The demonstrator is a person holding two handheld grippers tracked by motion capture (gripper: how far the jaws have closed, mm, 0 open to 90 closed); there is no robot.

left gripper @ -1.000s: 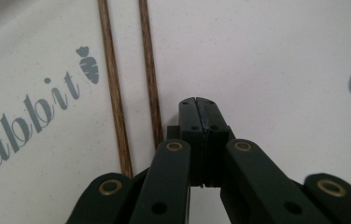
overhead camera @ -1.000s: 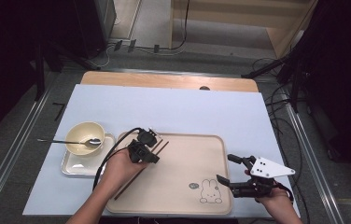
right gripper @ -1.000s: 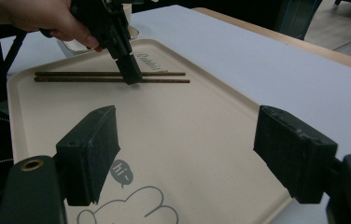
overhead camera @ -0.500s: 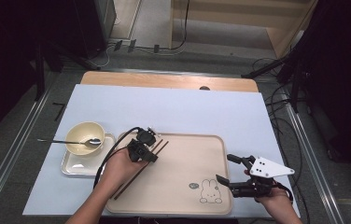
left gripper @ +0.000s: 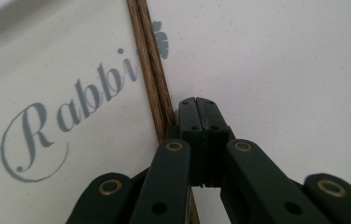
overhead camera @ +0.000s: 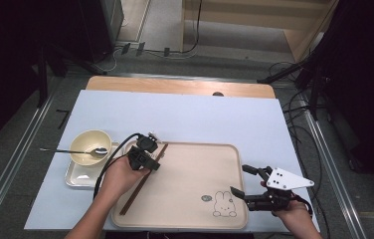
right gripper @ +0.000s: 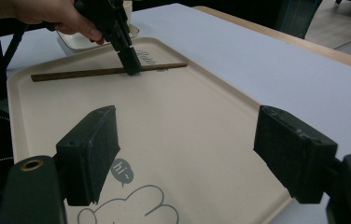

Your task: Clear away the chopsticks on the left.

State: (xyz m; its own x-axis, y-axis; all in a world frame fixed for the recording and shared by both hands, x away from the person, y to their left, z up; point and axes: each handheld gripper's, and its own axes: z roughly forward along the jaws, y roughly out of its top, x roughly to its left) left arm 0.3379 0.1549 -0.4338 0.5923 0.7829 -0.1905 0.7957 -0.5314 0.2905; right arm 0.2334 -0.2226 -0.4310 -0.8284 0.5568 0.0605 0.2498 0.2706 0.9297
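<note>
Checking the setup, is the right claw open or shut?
Open: the right claw has its pads wide apart above the tray, nothing between them.

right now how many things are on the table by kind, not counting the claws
tray: 1
chopsticks: 2
bowl: 1
spoon: 1
small metal dish: 1
total: 6

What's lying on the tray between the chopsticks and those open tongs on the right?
Nothing stands there: just bare tray, with a printed rabbit drawing near the right tongs. The high view shows the whole stretch from the chopsticks across.
</note>
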